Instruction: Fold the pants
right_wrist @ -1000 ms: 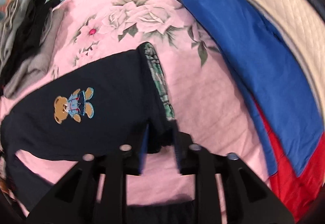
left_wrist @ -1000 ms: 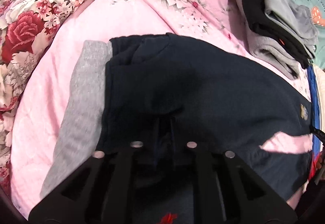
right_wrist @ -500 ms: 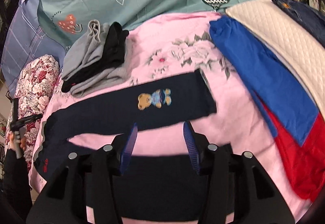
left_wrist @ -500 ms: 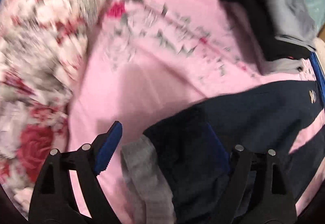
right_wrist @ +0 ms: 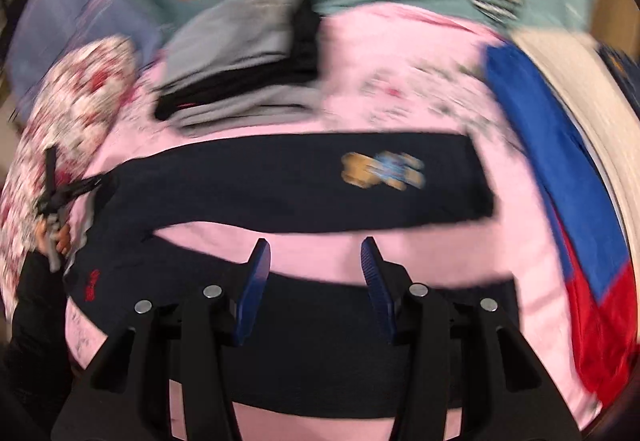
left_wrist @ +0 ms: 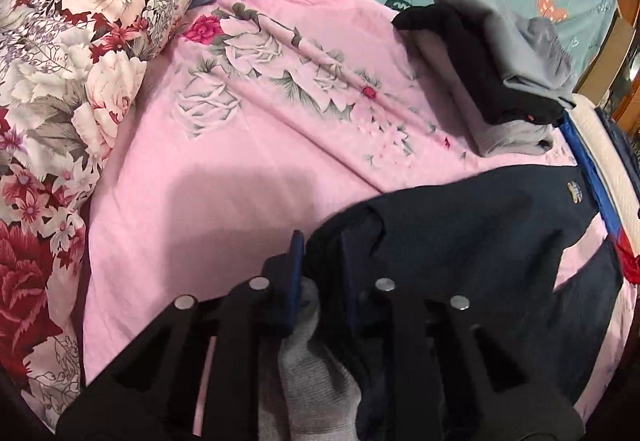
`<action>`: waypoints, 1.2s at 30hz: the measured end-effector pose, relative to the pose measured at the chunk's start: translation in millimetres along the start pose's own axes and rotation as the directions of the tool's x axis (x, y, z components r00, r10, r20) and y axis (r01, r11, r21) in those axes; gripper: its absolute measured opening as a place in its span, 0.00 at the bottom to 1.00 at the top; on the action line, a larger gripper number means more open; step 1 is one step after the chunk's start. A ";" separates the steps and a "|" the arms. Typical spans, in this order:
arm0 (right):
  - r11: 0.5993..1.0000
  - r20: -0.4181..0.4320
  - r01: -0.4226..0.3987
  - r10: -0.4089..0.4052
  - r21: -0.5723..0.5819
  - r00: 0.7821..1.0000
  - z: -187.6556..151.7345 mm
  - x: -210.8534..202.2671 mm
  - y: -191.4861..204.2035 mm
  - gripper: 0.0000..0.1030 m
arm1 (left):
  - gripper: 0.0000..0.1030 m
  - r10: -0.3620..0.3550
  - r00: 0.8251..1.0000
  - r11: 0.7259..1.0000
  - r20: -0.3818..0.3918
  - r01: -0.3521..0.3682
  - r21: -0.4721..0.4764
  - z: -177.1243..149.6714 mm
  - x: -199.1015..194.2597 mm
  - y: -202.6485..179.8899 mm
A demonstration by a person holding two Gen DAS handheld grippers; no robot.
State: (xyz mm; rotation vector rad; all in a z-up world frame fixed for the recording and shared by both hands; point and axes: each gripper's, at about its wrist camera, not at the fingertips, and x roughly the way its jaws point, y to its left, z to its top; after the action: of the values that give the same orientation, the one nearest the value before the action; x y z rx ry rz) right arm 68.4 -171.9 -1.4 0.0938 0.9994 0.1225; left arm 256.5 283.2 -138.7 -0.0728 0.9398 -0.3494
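Note:
Dark navy pants (right_wrist: 304,181) with a bear patch (right_wrist: 380,171) lie spread on the pink floral bedsheet (left_wrist: 224,161), legs apart. In the left wrist view my left gripper (left_wrist: 320,245) is shut on the pants' waist end (left_wrist: 460,241), beside the grey waistband (left_wrist: 312,373). In the right wrist view my right gripper (right_wrist: 316,253) is open and empty, held above the near leg (right_wrist: 320,341). The left gripper also shows there, far left (right_wrist: 60,193).
A folded stack of grey and black clothes (left_wrist: 500,73) sits at the back of the bed. A floral pillow (left_wrist: 68,73) lies left. Blue (right_wrist: 560,161) and red (right_wrist: 600,321) garments and a cream quilted cover (right_wrist: 580,81) lie right.
My left gripper opened, then closed on the waist end. My right gripper let go of the leg cuff, opened and drew back above the pants.

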 end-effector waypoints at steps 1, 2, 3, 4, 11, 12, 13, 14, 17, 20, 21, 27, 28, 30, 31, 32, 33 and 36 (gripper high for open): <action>0.997 -0.010 -0.050 0.050 -0.064 0.999 10.6 7.9 25.5 0.52 | 0.15 -0.004 1.000 1.000 0.003 0.004 0.003 -1.5 0.1 -0.2; 0.990 -0.020 -0.088 0.087 -0.107 0.996 17.7 14.6 42.2 0.56 | 0.15 -0.003 1.000 1.000 0.004 0.003 0.007 -3.6 -0.7 -1.1; 0.977 -0.033 -0.137 0.133 -0.161 0.991 26.8 25.1 63.9 0.57 | 0.15 -0.005 1.000 1.000 0.003 0.004 0.009 -2.8 0.7 -1.1; 0.953 -0.062 -0.194 0.185 -0.232 0.981 39.7 42.6 91.2 0.57 | 0.16 -0.011 1.000 1.000 -0.001 0.011 0.007 -1.2 0.2 0.0; 0.749 -0.338 -0.360 0.192 -0.556 0.921 105.5 162.0 224.3 0.57 | 0.21 -0.081 0.997 0.991 -0.015 0.079 -0.112 -1.5 -16.1 31.3; 0.733 -0.351 -0.363 0.180 -0.575 0.919 119.4 177.4 239.6 0.57 | 0.20 -0.107 0.994 0.986 -0.024 0.103 -0.133 -0.7 -15.0 36.7; 0.730 -0.348 -0.358 0.174 -0.583 0.921 127.0 183.5 244.4 0.57 | 0.20 -0.106 0.994 0.986 -0.030 0.101 -0.133 -0.6 -14.4 38.0; 0.725 -0.340 -0.349 0.168 -0.593 0.925 139.7 192.8 255.2 0.57 | 0.21 -0.104 0.994 0.988 -0.040 0.099 -0.120 -0.5 -13.1 37.2; 0.705 -0.353 -0.352 0.153 -0.616 0.923 162.7 217.9 288.4 0.57 | 0.21 -0.101 0.993 0.992 -0.064 0.096 -0.083 -1.2 -10.7 33.0; 0.695 -0.377 -0.362 0.140 -0.622 0.916 170.5 239.6 315.0 0.54 | 0.21 -0.094 0.992 0.994 -0.081 0.090 -0.054 -2.5 -9.4 29.9; 0.683 -0.394 -0.370 0.130 -0.630 0.910 170.7 248.7 324.2 0.53 | 0.21 -0.092 0.992 0.995 -0.085 0.089 -0.041 -3.0 -9.3 28.3; 0.652 -0.431 -0.379 0.088 -0.657 0.898 154.5 281.5 350.6 0.51 | 0.48 -0.103 0.989 0.994 -0.104 0.105 0.015 -5.3 -7.0 19.5; 0.644 -0.425 -0.368 0.073 -0.671 0.902 151.0 283.2 350.6 0.51 | 0.50 -0.074 0.989 0.996 -0.127 0.079 0.037 -6.8 -0.3 15.7; 0.626 -0.427 -0.345 0.022 -0.700 0.904 139.2 288.6 346.9 0.51 | 0.56 -0.019 0.990 0.995 -0.139 0.032 0.093 -8.7 8.6 7.7; 0.625 -0.431 -0.349 0.022 -0.698 0.902 135.5 288.5 343.4 0.51 | 0.60 -0.010 0.989 0.992 -0.147 0.028 0.122 -7.7 10.4 2.1; 0.624 -0.433 -0.349 0.018 -0.700 0.901 133.2 288.7 342.1 0.50 | 0.63 -0.004 0.988 0.991 -0.155 0.025 0.132 -6.2 12.0 0.1; 0.619 -0.442 -0.355 0.014 -0.700 0.897 129.6 289.9 340.3 0.44 | 0.66 -0.006 0.987 0.991 -0.163 0.028 0.133 -4.5 13.2 -0.5; 0.535 -0.434 -0.390 0.048 -0.749 0.900 112.5 280.1 342.0 0.16 | 0.73 -0.062 0.978 0.991 -0.202 0.084 0.101 4.3 12.6 3.2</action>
State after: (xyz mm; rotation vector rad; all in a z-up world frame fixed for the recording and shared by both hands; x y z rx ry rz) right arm 292.6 204.7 -127.9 -0.7148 1.2096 0.8842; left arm 267.6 281.8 -146.6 0.0278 1.1153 -0.4818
